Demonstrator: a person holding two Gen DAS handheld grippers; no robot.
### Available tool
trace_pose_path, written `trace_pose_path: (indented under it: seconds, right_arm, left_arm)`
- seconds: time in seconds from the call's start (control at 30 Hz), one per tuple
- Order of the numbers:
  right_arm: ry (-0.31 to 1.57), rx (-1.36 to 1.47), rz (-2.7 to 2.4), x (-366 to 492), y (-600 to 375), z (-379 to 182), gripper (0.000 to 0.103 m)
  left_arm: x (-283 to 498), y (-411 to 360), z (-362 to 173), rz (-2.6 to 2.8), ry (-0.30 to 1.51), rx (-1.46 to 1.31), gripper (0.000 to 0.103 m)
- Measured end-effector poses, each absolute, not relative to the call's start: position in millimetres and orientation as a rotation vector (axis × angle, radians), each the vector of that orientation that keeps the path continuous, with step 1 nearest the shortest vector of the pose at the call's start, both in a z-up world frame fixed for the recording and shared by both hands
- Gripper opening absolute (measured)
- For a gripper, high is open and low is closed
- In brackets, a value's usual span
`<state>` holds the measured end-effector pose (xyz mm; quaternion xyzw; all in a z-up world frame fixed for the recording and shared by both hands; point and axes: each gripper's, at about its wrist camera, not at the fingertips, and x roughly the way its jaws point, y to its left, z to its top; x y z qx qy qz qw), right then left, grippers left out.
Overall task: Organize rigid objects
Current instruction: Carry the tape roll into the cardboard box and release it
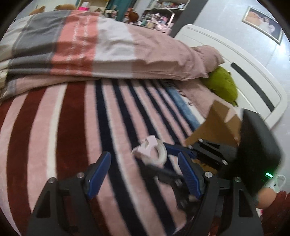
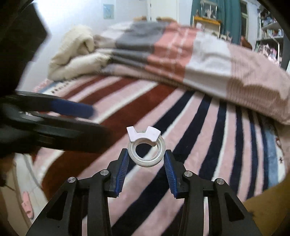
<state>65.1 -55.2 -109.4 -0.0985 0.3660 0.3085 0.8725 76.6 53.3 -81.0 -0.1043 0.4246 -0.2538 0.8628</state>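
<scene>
Right claw [image 2: 146, 158] is gripping a white tape roll [image 2: 146, 152] by its sides, just above the striped blanket [image 2: 190, 116] on the bed. Left claw [image 1: 143, 172] is hanging released alongside, grasping nothing.

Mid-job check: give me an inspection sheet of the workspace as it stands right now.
Surface: striped blanket on a bed, pink, dark red and navy bands.
Job's things: white tape dispenser, a ring with a pale cutter tab, sits between the right gripper's fingers; cardboard box open at the bed's edge.
Clutter: folded patchwork quilt, cream blanket, green plush.
Grippers: right gripper closed on the tape dispenser, pads at its sides; left gripper open, nothing between its fingers.
Cables: nothing seen.
Surroundings: white headboard, framed picture, cluttered shelves, teal curtain.
</scene>
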Motion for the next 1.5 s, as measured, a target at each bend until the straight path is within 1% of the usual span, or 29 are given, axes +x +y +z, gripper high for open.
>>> trace_pose_path:
  seconds: [0.17, 0.2, 0.23, 0.33, 0.37, 0.43, 0.73, 0.97, 1.0, 1.07, 1.1, 1.13, 1.17, 1.2, 1.23, 1.3, 1.4, 1.5]
  right_arm:
    - [0.671, -0.192, 0.634, 33.1, -80.1, -61.6, 0.035]
    - [0.660, -0.194, 0.627, 30.7, -84.5, -55.7, 0.035]
    - [0.641, -0.191, 0.615, 27.8, -92.0, -48.3, 0.035]
    - [0.616, -0.186, 0.567, 24.7, -113.0, -36.4, 0.035]
    - [0.613, -0.181, 0.549, 24.5, -123.2, -32.9, 0.035]
    - [0.613, -0.171, 0.522, 24.9, -141.3, -29.1, 0.035]
    - [0.648, -0.146, 0.352, 22.7, -226.9, -25.7, 0.035]
    - [0.720, -0.120, 0.264, 31.4, -273.0, -34.7, 0.035]
    - [0.729, -0.117, 0.259, 32.1, -276.8, -35.5, 0.035]
    - [0.745, -0.106, 0.250, 35.0, -283.4, -38.2, 0.036]
    - [0.754, -0.106, 0.249, 34.9, -285.6, -39.1, 0.039]
    - [0.767, -0.109, 0.249, 38.0, -286.7, -40.8, 0.049]
    - [0.773, -0.114, 0.248, 38.1, -287.0, -41.5, 0.057]
    - [0.776, -0.118, 0.248, 36.9, -287.2, -42.0, 0.068]
    - [0.770, -0.116, 0.251, 35.1, -288.2, -41.9, 0.069]
    - [0.762, -0.103, 0.263, 29.9, -289.3, -39.6, 0.071]
    - [0.728, -0.087, 0.305, 21.1, -287.0, -34.7, 0.086]
    - [0.677, -0.062, 0.355, 12.9, -281.3, -27.9, 0.092]
  left_arm:
    - [71.8, 11.7, -54.6, -0.643, 0.856, -0.183, 0.067]
    - [72.4, 3.4, -50.3, -0.651, 0.853, -0.173, 0.063]
    - [73.9, -7.3, -44.7, -0.670, 0.847, -0.171, 0.062]
    - [78.2, -35.6, -32.9, -0.738, 0.844, -0.160, 0.053]
    - [79.8, -45.2, -29.7, -0.758, 0.843, -0.151, 0.047]
    - [83.9, -66.0, -23.7, -0.772, 0.841, -0.119, 0.041]
    - [98.4, -167.1, -21.4, -0.889, 0.877, -0.022, 0.039]
    - [108.2, -212.8, -31.2, -0.914, 0.916, 0.028, 0.039]
    - [108.9, -215.6, -31.6, -0.910, 0.917, 0.032, 0.041]
    - [109.3, -220.1, -32.0, -0.891, 0.913, 0.045, 0.053]
    - [108.8, -219.1, -31.8, -0.882, 0.908, 0.045, 0.065]
    - [107.7, -217.0, -30.5, -0.871, 0.897, 0.041, 0.072]
    - [106.9, -215.1, -30.0, -0.865, 0.890, 0.038, 0.074]
    - [105.9, -211.6, -29.1, -0.857, 0.884, 0.032, 0.078]
    - [103.4, -206.0, -27.1, -0.837, 0.874, 0.024, 0.082]
    - [100.1, -198.0, -23.1, -0.805, 0.855, 0.016, 0.084]
    - [91.7, -178.1, -12.5, -0.696, 0.821, 0.004, 0.086]
    - [79.3, -149.4, -1.4, -0.559, 0.765, 0.007, 0.088]
